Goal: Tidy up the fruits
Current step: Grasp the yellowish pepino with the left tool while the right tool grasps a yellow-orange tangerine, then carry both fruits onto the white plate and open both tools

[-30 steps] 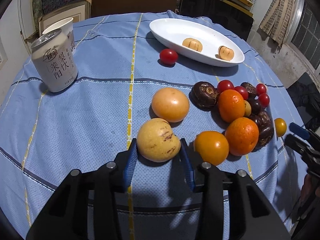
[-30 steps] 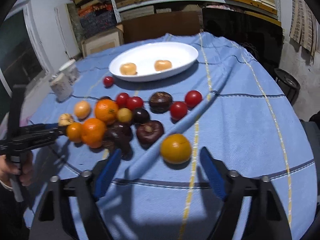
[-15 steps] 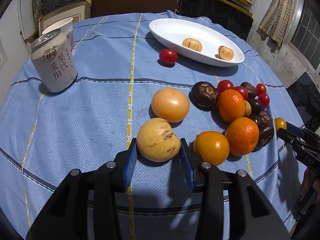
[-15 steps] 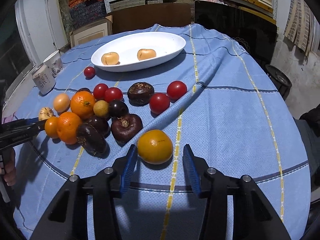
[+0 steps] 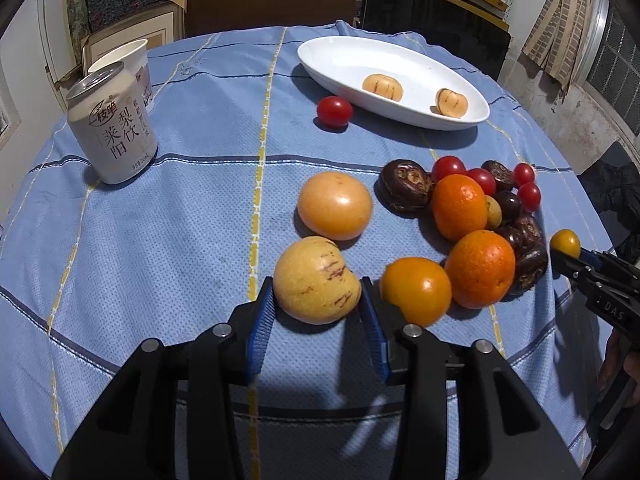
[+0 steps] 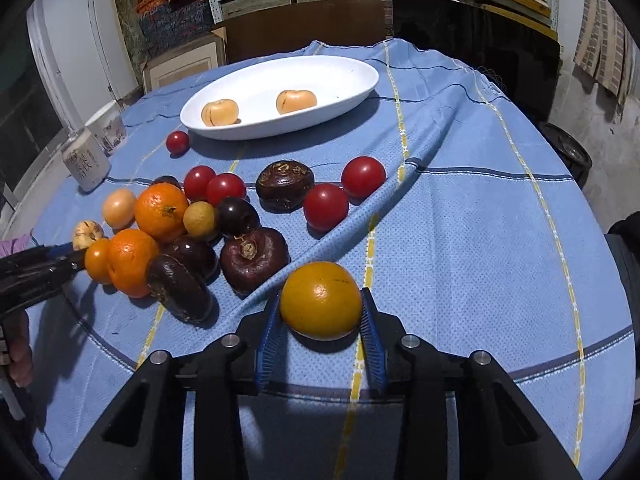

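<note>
Blue checked tablecloth [image 6: 480, 220]: right gripper [image 6: 321, 330] jaws just closed onto the yellow-orange fruit [image 6: 321, 300] at 6 o'clock, left gripper [image 5: 317, 320] clamps the pale streaked fruit [image 5: 316, 280] at 6, fruit pile [image 6: 192, 224] at 9, white dish [image 6: 352, 92] at 12.

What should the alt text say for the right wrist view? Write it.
The right gripper, its jaws just closed in, clamps a yellow-orange fruit on a blue tablecloth. Behind it lie mixed fruits beside a white oval dish holding two pale fruits; the left gripper enters at the left edge.
</note>
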The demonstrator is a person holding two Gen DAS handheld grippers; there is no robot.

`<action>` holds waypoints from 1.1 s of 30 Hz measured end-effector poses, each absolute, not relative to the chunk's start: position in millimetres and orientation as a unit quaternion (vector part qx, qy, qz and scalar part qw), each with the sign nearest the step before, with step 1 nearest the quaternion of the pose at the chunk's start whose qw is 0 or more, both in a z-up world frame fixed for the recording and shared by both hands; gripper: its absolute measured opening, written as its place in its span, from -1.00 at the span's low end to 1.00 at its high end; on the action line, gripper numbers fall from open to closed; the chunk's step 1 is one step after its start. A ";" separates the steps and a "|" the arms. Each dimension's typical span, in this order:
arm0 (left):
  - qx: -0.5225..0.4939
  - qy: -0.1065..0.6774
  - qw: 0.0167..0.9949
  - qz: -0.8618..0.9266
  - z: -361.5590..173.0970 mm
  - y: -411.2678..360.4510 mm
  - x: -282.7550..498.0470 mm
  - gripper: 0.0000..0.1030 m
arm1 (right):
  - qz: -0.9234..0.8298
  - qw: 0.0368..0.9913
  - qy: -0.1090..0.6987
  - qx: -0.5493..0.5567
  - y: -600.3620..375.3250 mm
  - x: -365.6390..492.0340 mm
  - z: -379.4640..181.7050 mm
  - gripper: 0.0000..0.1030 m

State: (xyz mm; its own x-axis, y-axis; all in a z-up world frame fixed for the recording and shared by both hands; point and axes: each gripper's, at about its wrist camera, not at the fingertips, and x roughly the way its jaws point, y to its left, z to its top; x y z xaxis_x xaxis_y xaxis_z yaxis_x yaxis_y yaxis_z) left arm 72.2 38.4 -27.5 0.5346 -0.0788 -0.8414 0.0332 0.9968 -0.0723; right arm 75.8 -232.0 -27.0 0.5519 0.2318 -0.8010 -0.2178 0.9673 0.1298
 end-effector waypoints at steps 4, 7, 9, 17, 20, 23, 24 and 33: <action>-0.013 0.470 0.882 -0.028 -17.4 33.2 65.6 -0.21 | 0.135 0.886 0.443 0.010 -233.0 71.0 -16.0 -0.25; -0.006 0.458 0.888 -0.028 -6.1 29.7 61.1 -0.21 | 0.145 0.890 0.432 0.012 -232.3 68.2 -4.8 -0.25; -0.002 0.451 0.892 -0.028 1.5 27.6 58.8 -0.21 | 0.154 0.893 0.423 0.013 -230.0 67.2 3.6 -0.25; 0.007 0.431 0.901 -0.043 24.7 18.8 57.6 -0.21 | 0.195 0.895 0.402 0.009 -212.8 76.1 28.7 -0.25; 0.009 0.427 0.903 -0.045 30.6 17.3 61.7 -0.21 | 0.206 0.893 0.400 0.004 -205.9 84.3 33.9 -0.25; 0.013 0.425 0.904 -0.047 34.7 14.9 69.1 -0.21 | 0.215 0.892 0.398 0.000 -199.2 93.4 36.8 -0.25; 0.014 0.425 0.904 -0.049 36.3 14.2 73.0 -0.21 | 0.219 0.891 0.399 -0.001 -195.7 100.4 38.0 -0.25; 0.006 0.429 0.902 -0.056 48.4 -0.9 187.0 -0.22 | 0.222 0.883 0.413 -0.023 -163.9 189.1 36.4 -0.25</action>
